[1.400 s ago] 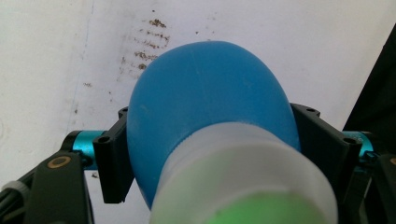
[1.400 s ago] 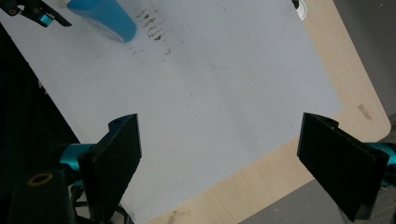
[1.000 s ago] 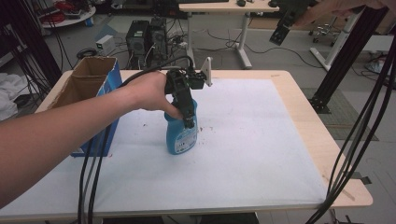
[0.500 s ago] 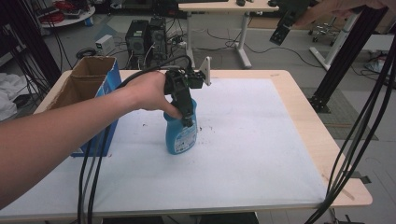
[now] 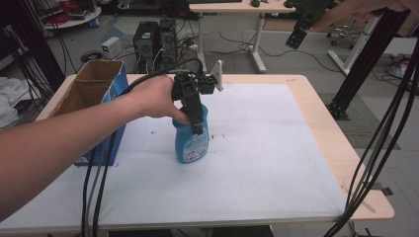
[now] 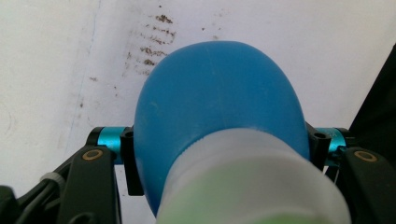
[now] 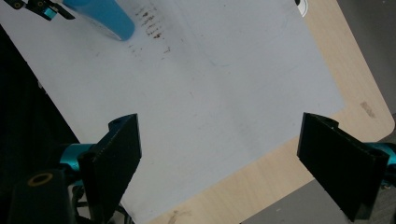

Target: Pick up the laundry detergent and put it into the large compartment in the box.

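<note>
Left tongs around blue bottle

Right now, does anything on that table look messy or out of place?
Only some small brown specks and smudges dirtying the white table cover beside the blue bottle. The bottle itself stands upright, clamped in the left claw, and nothing looks spilled.

Bottle cap blurred, edge-cropped
</note>
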Demonstrator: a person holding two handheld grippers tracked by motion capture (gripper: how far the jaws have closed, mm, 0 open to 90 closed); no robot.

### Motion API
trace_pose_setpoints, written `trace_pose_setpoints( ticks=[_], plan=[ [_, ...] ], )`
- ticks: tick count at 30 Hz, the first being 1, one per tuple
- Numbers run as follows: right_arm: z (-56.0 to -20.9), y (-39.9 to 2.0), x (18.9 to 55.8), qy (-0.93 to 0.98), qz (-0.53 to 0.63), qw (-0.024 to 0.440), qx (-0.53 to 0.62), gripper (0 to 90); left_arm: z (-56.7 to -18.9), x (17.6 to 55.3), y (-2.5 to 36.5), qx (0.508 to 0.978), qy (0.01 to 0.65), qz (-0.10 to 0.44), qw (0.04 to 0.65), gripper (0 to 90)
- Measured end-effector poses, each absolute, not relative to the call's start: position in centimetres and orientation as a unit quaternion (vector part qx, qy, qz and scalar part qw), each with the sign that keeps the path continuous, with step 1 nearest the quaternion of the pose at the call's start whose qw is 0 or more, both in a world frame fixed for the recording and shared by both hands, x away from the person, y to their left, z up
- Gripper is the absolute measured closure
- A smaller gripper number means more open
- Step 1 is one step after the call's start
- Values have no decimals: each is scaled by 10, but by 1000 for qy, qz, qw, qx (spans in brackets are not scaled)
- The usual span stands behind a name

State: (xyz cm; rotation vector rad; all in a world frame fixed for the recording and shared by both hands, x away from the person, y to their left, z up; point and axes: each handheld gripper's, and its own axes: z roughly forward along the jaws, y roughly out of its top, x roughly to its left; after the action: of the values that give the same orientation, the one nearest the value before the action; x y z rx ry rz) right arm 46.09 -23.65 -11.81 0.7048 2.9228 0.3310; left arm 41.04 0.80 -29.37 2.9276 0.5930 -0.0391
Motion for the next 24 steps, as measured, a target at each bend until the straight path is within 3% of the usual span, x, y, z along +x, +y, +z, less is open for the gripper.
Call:
trace_pose_setpoints(
  ticks=[24],
  plan=[
    [-119,-238,470,965,120,51,225,130,-218,399,49,975,198,3,100,373]
  ],
)
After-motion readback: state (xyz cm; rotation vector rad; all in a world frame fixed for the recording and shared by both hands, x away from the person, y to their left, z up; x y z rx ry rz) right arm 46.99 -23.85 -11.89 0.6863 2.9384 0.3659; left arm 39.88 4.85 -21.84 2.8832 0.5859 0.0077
